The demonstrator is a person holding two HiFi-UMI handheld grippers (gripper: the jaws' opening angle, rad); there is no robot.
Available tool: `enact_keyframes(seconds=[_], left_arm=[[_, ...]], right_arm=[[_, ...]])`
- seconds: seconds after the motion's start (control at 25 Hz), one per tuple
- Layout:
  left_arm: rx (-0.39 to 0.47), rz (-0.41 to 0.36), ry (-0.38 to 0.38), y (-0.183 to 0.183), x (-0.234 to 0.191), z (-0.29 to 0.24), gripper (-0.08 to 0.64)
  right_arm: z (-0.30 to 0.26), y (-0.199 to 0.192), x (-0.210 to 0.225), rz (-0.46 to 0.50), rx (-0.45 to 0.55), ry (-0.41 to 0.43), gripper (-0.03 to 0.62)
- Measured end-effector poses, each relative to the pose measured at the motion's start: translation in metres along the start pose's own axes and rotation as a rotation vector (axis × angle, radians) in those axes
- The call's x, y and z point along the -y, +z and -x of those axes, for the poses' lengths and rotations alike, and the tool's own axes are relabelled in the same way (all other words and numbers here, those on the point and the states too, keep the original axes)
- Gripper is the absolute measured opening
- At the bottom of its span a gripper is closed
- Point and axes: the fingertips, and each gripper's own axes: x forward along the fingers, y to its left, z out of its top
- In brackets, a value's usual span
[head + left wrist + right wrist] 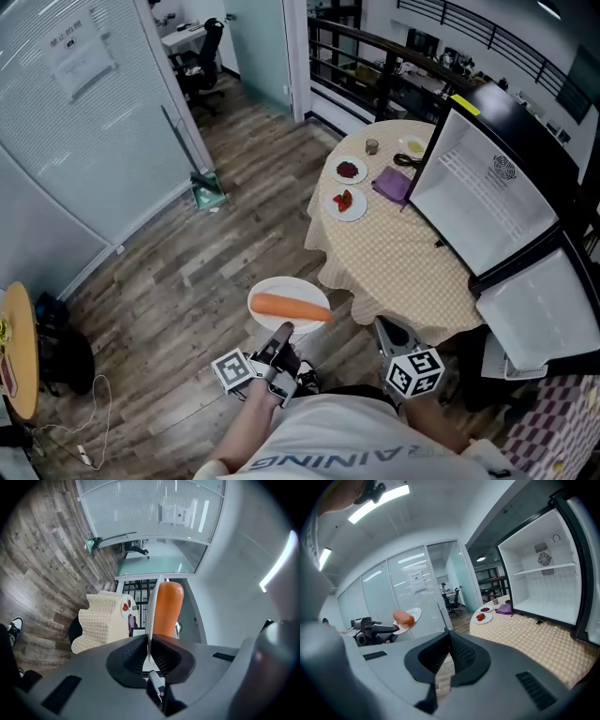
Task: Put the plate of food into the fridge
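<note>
The fridge [487, 197] stands open beside the table [403, 253], its white inside facing me. My plate [291, 285] hangs level over the wood floor [187, 272], just short of the tablecloth. The orange food [289, 307] lies across it, long axis left to right. My left gripper [150, 644] pinches the plate's near rim. My right gripper [448, 639] is closed on nothing.

Large letters across the person's shirt [328, 460] appear to read "AINING"; the start of the word is cut off. A paper notice [80, 47] on the glass partition [56, 141] carries print too small to read. A round emblem [503, 169] on the fridge door [469, 202] is illegible.
</note>
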Motion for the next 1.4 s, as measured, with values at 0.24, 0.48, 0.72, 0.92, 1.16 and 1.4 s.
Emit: enact_keyframes(seconds=[0.24,0.48,0.72,0.92,1.16,1.4], left_arm=[[-0.077,-0.022,-0.014,0.048,0.000,-0.037,0.028],[-0.159,-0.006,-0.024,0.059,-0.005,-0.073,0.028],[-0.230,0.002,-0.023,0.054,-0.007,-0.114,0.028],[-0.308,-0.011,-0.007,0.043,-0.007,-0.162,0.028],[-0.403,-0.036,-0.013,0.010,0.003,-0.229,0.028],[-0.518,-0.053,0.010,-0.039,0.007,-0.289,0.028]], right_arm=[[-0.033,0.020,-0.003,-0.011,0.033,-0.072,0.021],[-0.039,0.027,0.017,-0.029,0.027,-0.177,0.021],[-0.045,0.040,0.043,-0.044,0.041,-0.233,0.021],[-0.048,0.050,0.079,-0.090,0.075,-0.286,0.021],[-0.031,0.061,0.132,-0.135,0.100,-0.357,0.021],[-0.010,0.071,0.186,-0.180,0.140,-0.419,0.021]])
